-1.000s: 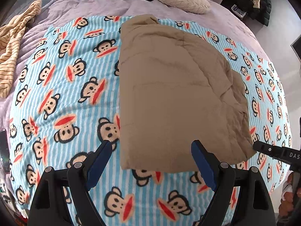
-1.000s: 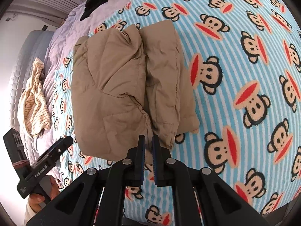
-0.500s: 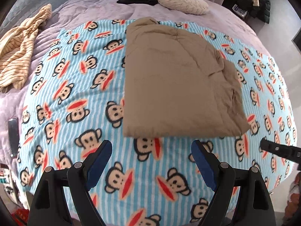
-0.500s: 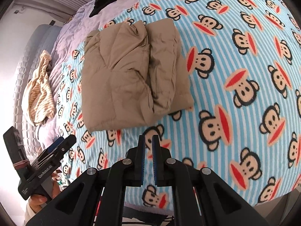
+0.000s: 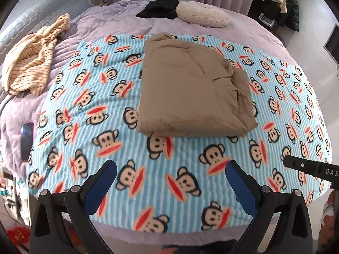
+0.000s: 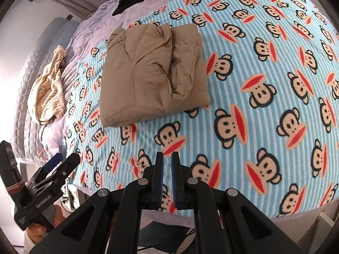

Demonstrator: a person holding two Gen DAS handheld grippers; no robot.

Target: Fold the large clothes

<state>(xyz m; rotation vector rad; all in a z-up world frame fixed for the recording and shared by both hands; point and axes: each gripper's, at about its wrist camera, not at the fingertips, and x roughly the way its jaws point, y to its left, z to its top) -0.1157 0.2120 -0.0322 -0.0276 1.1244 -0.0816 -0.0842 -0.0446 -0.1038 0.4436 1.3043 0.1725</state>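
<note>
The folded tan garment (image 5: 190, 89) sits farther from both my cameras than a second ago, and more of the bed's near edge shows below me; my left gripper (image 5: 169, 180) has its jaws opening to their widest, with nothing between them but air over the blanket.

The garment lies in a thick rectangular bundle on the monkey-print blanket (image 5: 84, 105), toward the far middle of it, flat on its left side and bunched into overlapping layers along its right side; in the right wrist view the same bundle (image 6: 152, 72) shows a deep crease running down between its two halves; neither of my grippers touches it, and both hang well short of it above the near part of the blanket.

My right gripper (image 6: 167, 177) has its jaws drawn narrow, nearly together, empty; its tip shows at the right edge of the left view (image 5: 311, 167).

The blanket is spread over a lilac bedspread (image 5: 118, 19); a striped cream garment (image 5: 34, 59) lies crumpled at the left, off the blanket; a pale round cushion (image 5: 202, 14) and a black cloth (image 5: 159, 8) rest at the far end; a dark phone (image 5: 27, 139) lies on the bedspread beside the blanket's left edge.
</note>
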